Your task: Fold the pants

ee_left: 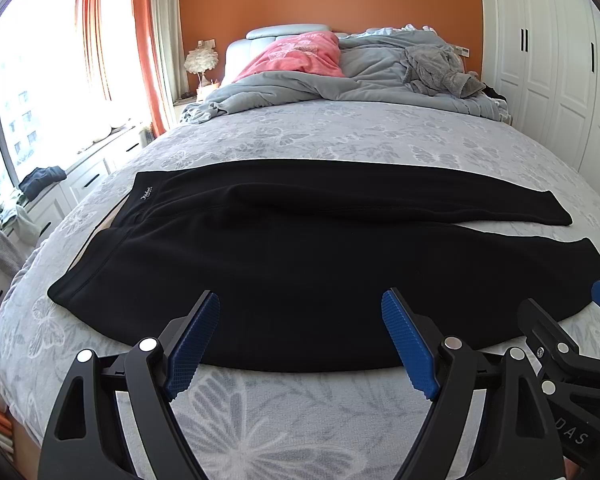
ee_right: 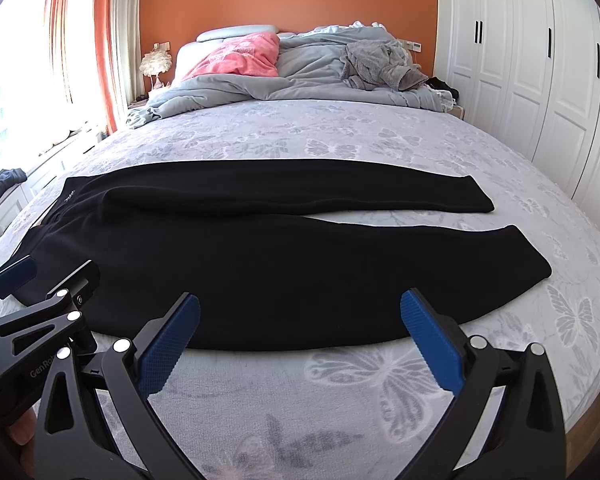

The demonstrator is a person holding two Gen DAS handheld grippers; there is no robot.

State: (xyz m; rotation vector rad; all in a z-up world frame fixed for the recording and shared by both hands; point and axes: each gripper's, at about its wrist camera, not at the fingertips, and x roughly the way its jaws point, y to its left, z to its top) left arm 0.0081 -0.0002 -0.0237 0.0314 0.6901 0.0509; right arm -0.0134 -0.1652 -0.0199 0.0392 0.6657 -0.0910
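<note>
Black pants [ee_left: 300,272] lie flat across the middle of the frame on the butterfly-print bed [ee_left: 300,136], with left gripper [ee_left: 300,320] and right gripper [ee_right: 300,324] both spread wide, holding nothing, at bottom.

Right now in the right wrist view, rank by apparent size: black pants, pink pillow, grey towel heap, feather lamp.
1. black pants
2. pink pillow
3. grey towel heap, close to the pillow and farther back, so unsure
4. feather lamp

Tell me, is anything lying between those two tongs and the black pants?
Nothing visible. Both the left tongs and right tongs hover open at the near edge of the pants, with only bare bedspread beneath them.
</note>
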